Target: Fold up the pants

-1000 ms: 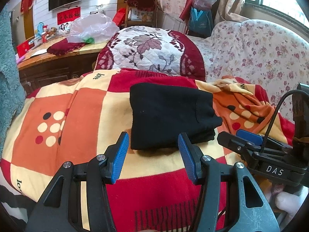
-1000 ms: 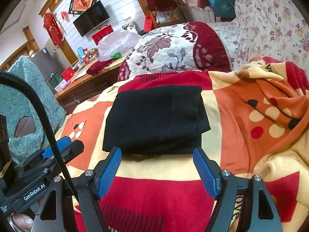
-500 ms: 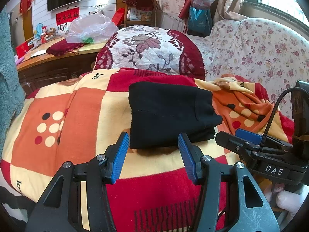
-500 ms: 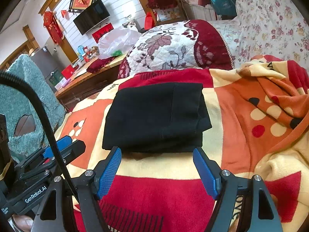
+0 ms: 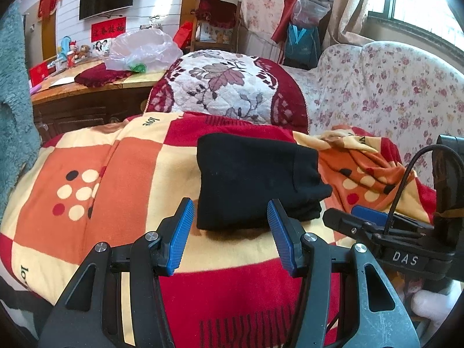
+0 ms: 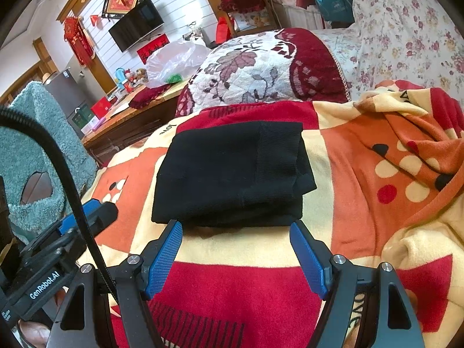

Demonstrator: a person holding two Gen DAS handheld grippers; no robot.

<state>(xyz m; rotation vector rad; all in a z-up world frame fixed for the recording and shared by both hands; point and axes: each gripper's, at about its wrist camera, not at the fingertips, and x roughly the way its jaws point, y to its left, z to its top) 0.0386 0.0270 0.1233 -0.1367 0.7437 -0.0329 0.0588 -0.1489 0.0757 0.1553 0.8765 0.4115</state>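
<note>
Black pants (image 5: 255, 182) (image 6: 232, 174) lie folded into a thick rectangle on a red, orange and cream checked blanket (image 5: 87, 174) (image 6: 362, 217). My left gripper (image 5: 230, 211) hovers just short of the bundle's near edge, open, nothing between its blue pads. My right gripper (image 6: 236, 229) is also open and empty, its fingertips flanking the near edge without touching. Each gripper shows in the other's view: the right one at the lower right of the left wrist view (image 5: 356, 217), the left one at the lower left of the right wrist view (image 6: 92, 208).
A quilted maroon and white cushion (image 5: 226, 90) (image 6: 255, 69) rises behind the pants. A floral sofa (image 5: 377, 87) stands at the right, a wooden table (image 5: 87, 87) with a plastic bag at the back left, a teal fluffy cover (image 6: 29, 145) at the left.
</note>
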